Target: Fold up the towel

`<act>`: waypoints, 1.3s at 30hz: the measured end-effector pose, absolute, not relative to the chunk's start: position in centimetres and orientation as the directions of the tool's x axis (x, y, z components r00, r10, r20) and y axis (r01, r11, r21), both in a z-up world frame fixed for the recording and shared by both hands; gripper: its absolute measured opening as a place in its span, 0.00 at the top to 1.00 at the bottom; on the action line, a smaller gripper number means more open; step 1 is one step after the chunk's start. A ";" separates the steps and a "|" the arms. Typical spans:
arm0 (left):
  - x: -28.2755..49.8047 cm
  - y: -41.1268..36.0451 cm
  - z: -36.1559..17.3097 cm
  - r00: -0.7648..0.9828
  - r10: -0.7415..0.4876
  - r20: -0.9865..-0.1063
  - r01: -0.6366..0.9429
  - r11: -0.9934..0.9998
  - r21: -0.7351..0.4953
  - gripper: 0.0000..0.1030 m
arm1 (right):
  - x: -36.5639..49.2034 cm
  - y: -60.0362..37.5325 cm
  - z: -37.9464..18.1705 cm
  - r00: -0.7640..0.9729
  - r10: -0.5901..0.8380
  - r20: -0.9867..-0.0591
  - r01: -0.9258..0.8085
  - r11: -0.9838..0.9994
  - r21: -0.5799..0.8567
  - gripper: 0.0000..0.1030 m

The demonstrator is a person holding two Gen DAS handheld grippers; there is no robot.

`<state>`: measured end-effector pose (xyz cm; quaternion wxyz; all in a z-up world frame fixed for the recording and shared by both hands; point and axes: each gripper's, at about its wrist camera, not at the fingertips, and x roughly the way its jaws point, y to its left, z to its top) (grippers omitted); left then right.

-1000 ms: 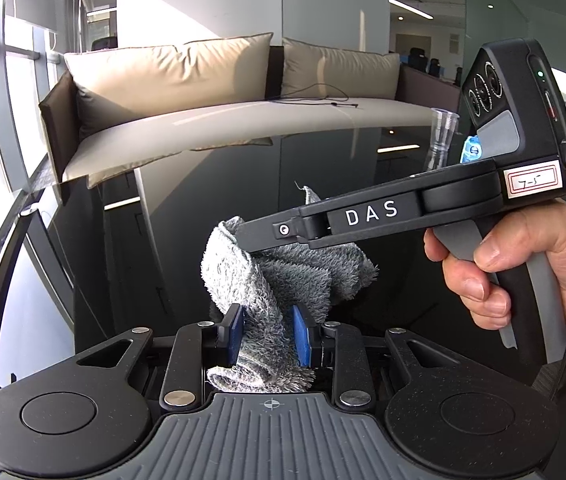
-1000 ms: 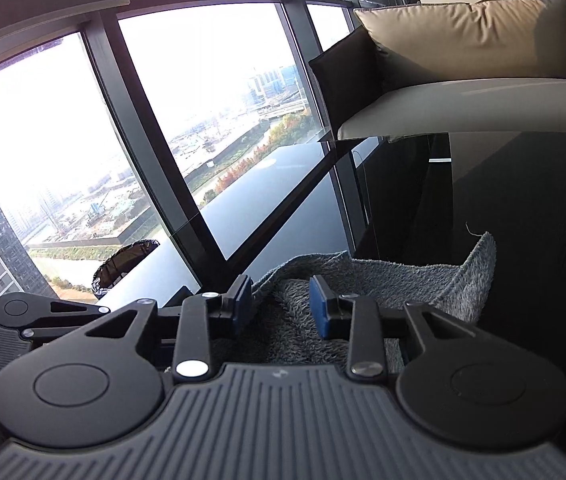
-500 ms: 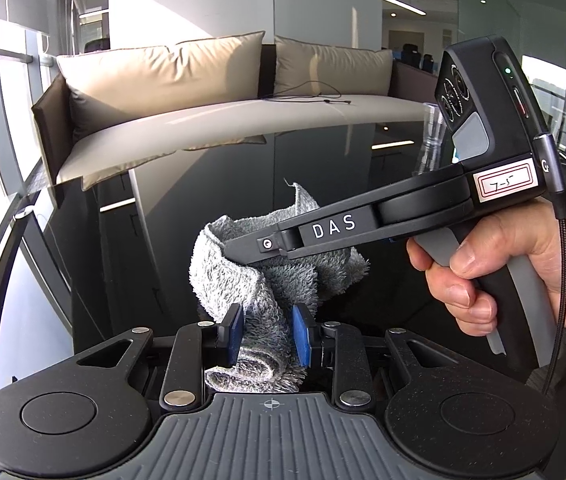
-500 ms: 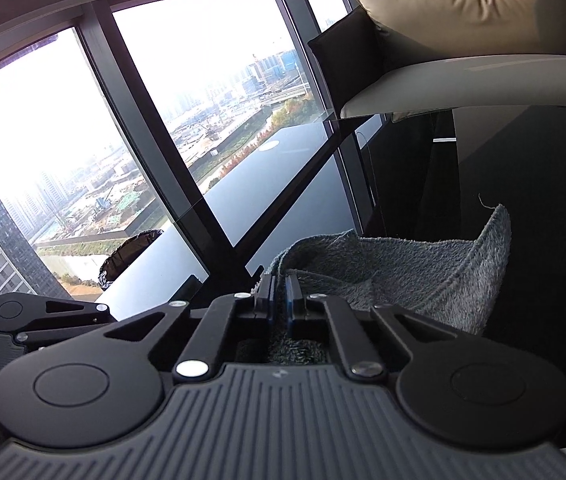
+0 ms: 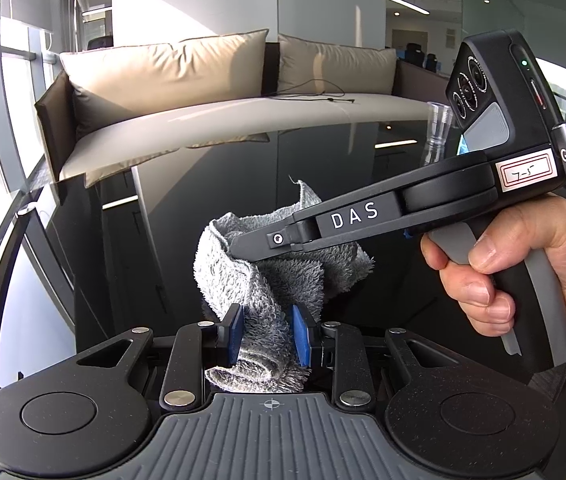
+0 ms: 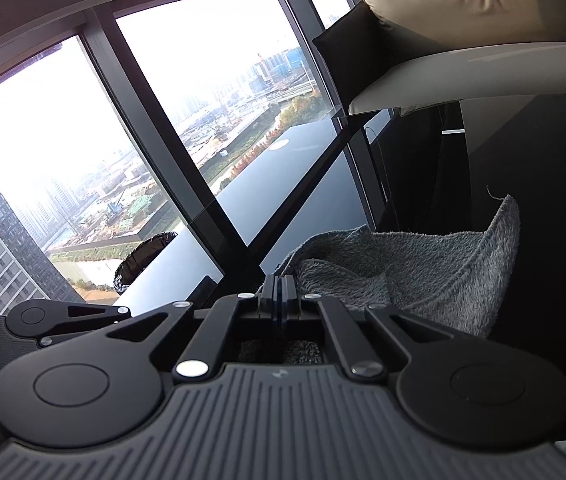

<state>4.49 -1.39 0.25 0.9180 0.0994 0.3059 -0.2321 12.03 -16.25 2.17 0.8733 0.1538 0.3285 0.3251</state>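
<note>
Towel (image 5: 267, 280) bunched above the black table (image 5: 211, 184): your left gripper (image 5: 266, 334) pinches a thick fold between its blue pads, your right gripper (image 6: 280, 294) is pressed together on another edge.

Glossy black surface (image 5: 211, 184), mirror-like, reflecting the sofa and ceiling lights. Behind it a beige sofa (image 5: 243, 116) with two tan back cushions (image 5: 167, 68), dark side panel at its left end; thin black cable (image 5: 315, 94) lying on the seat. Clear plastic cup (image 5: 439, 124) at the far right edge of the surface. White column (image 5: 195, 0) behind the sofa, open office with strip ceiling lights (image 5: 407, 3) beyond it. Floor-to-ceiling windows (image 6: 203, 92) with dark frames, bright hazy daylight, city buildings and construction ground outside. Sunlight falls across the cushions.
</note>
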 end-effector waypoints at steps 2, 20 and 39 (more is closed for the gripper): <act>4.5 -1.4 0.2 0.706 -0.365 -0.608 0.486 0.873 0.041 0.76 | 12.1 -16.5 2.2 0.570 0.679 -0.462 -0.463 0.730 0.503 0.99; 4.5 -1.2 0.2 0.709 -0.358 -0.608 0.480 0.876 0.044 0.76 | 11.7 -16.2 2.1 0.563 0.698 -0.444 -0.470 0.711 0.523 0.99; 4.4 -1.4 0.1 0.702 -0.368 -0.609 0.494 0.868 0.044 0.75 | 12.2 -16.7 1.3 0.533 0.722 -0.441 -0.431 0.681 0.593 0.89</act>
